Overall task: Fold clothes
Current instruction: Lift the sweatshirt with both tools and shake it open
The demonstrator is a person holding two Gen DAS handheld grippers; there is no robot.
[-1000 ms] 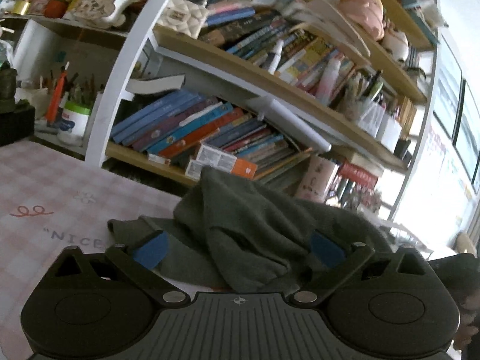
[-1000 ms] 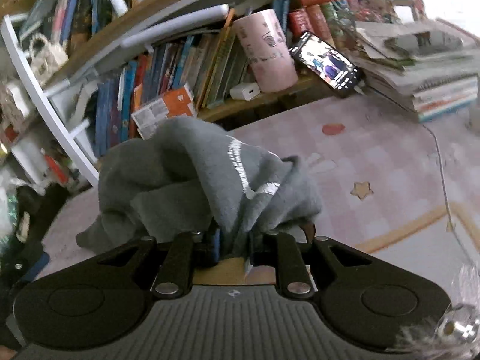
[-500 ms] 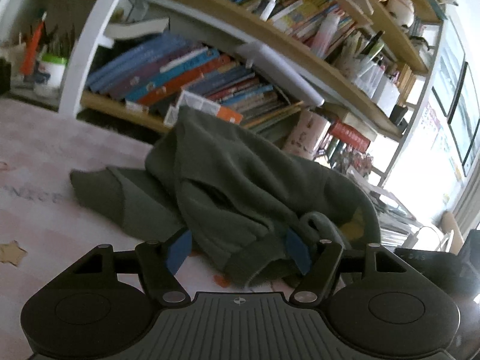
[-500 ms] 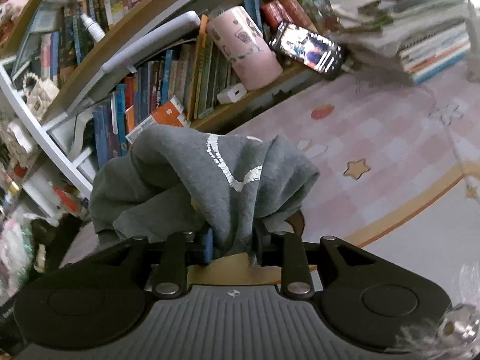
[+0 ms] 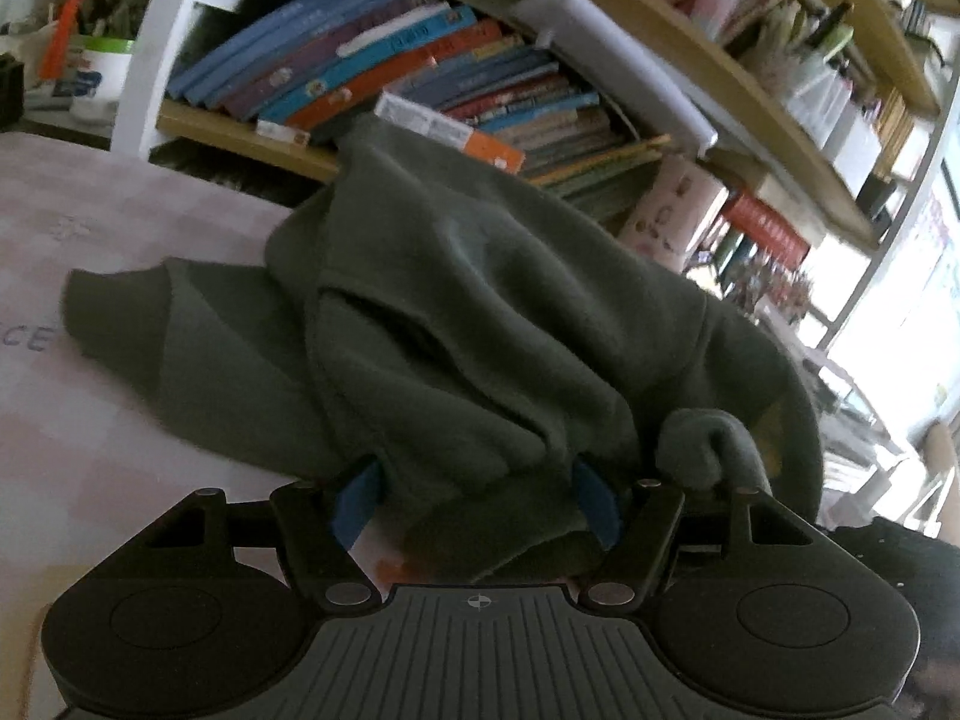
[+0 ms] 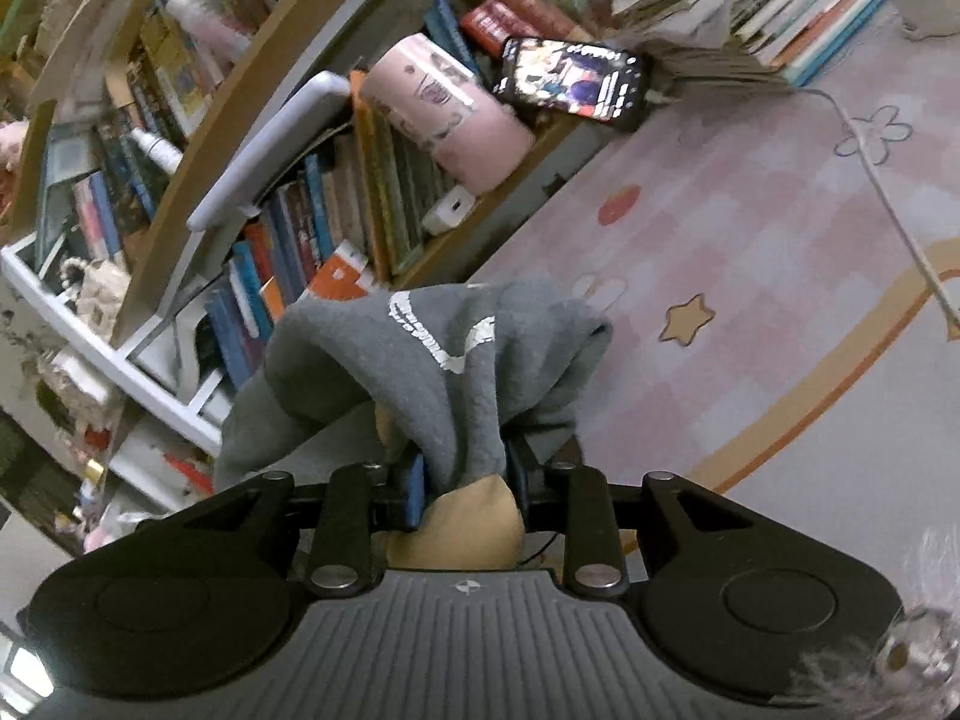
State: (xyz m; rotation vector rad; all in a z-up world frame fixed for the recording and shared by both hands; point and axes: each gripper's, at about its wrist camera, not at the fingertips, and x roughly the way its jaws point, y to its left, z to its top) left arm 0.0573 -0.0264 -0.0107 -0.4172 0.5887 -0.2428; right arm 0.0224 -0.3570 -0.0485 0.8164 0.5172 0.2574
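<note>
**Two grips on a bunched sweatshirt: spread before we fold**

We hold the grey sweatshirt (image 6: 444,372) in a crumpled heap above the pink checked mat (image 6: 750,276), near the bookshelf (image 5: 420,90). Our right gripper (image 6: 465,480) has its fingers pinched tight on a gathered wad of the cloth, with a tan lining showing just below the pinch. Our left gripper (image 5: 477,495) has its blue pads (image 5: 354,498) set wide apart, a thick roll of hem lying between them; we cannot tell whether they press on it or merely straddle it.

In the left wrist view one part of the garment trails out flat on the mat to the far left, while the bulk humps up toward us. The white print sits on top in the right wrist view.

We judge the garment far from any neat fold. To do this step well, we want each gripper on a single edge, not a wad, so the cloth can hang open. The left pads should close on the hem only. Then we draw the two grips apart evenly, keeping the fabric clear of the shelf and the phone (image 6: 570,87).
</note>
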